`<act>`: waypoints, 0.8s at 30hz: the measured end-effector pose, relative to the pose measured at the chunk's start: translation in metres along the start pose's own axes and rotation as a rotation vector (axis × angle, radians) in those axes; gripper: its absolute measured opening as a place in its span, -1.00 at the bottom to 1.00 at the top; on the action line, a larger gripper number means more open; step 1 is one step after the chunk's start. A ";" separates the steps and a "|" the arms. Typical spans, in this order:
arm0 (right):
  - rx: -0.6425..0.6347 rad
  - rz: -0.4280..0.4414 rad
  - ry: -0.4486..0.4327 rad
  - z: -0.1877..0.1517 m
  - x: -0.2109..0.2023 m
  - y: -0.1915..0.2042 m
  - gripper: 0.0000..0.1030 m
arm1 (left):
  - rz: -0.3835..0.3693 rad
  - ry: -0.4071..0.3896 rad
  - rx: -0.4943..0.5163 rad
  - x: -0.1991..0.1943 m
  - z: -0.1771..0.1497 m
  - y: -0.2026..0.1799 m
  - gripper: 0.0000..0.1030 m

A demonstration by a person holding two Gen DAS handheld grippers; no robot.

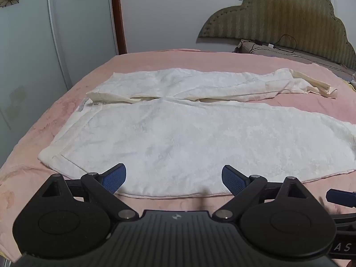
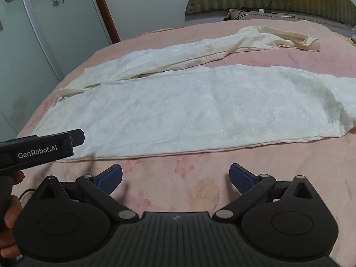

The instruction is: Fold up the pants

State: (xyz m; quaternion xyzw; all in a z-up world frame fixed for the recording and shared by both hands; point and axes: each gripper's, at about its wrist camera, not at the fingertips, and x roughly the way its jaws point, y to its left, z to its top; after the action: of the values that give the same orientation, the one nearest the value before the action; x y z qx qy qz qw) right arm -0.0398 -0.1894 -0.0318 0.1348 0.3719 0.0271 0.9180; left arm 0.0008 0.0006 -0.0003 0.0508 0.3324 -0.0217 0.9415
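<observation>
White pants lie spread flat on the pink bed, waist to the left and both legs running right. The near leg is wide and smooth. The far leg is narrower, with a rumpled cuff. My left gripper is open and empty, low over the near hem edge of the pants. My right gripper is open and empty over bare pink sheet, just short of the near leg. The left gripper's body shows at the left of the right wrist view.
The pink sheet covers the bed. An olive padded headboard and a pillow with a black cable lie at the far right. A wardrobe with flower stickers stands beyond the bed's left edge.
</observation>
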 end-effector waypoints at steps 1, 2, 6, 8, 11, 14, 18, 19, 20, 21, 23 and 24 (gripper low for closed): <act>-0.003 -0.008 -0.002 0.001 -0.001 0.000 1.00 | 0.006 -0.005 0.005 0.000 0.000 0.000 0.84; -0.019 -0.026 0.003 -0.003 0.004 0.004 1.00 | 0.005 -0.006 0.002 0.000 0.000 0.000 0.83; 0.002 0.001 0.016 -0.003 0.003 0.000 1.00 | 0.005 -0.014 -0.013 0.002 -0.010 -0.005 0.81; -0.002 -0.004 0.024 -0.002 0.004 -0.001 1.00 | 0.004 0.000 -0.009 0.002 -0.010 -0.006 0.81; -0.005 0.000 0.022 -0.004 0.001 0.001 1.00 | 0.004 0.000 -0.017 0.002 -0.011 -0.003 0.82; -0.008 -0.001 0.020 -0.004 0.001 0.001 1.00 | 0.023 0.009 0.000 0.002 -0.014 -0.008 0.83; -0.008 0.004 0.015 -0.003 0.002 0.002 1.00 | 0.031 0.033 0.015 0.007 -0.013 -0.008 0.84; -0.009 0.005 0.015 -0.003 0.003 0.003 1.00 | 0.028 0.039 0.017 0.007 -0.013 -0.007 0.84; -0.009 0.006 0.016 -0.003 0.003 0.003 1.00 | 0.026 0.042 0.019 0.007 -0.014 -0.008 0.84; -0.010 0.009 0.016 -0.003 0.003 0.003 1.00 | 0.024 0.044 0.021 0.006 -0.015 -0.009 0.84; -0.013 0.016 0.018 -0.004 0.003 0.004 1.00 | 0.025 0.046 0.016 0.008 -0.014 -0.006 0.84; -0.015 0.019 0.019 -0.004 0.004 0.004 1.00 | 0.027 0.047 0.014 0.009 -0.014 -0.006 0.84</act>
State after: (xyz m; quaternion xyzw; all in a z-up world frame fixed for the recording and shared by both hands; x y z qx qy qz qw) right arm -0.0395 -0.1838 -0.0358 0.1312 0.3793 0.0397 0.9151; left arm -0.0015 -0.0038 -0.0166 0.0623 0.3533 -0.0101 0.9334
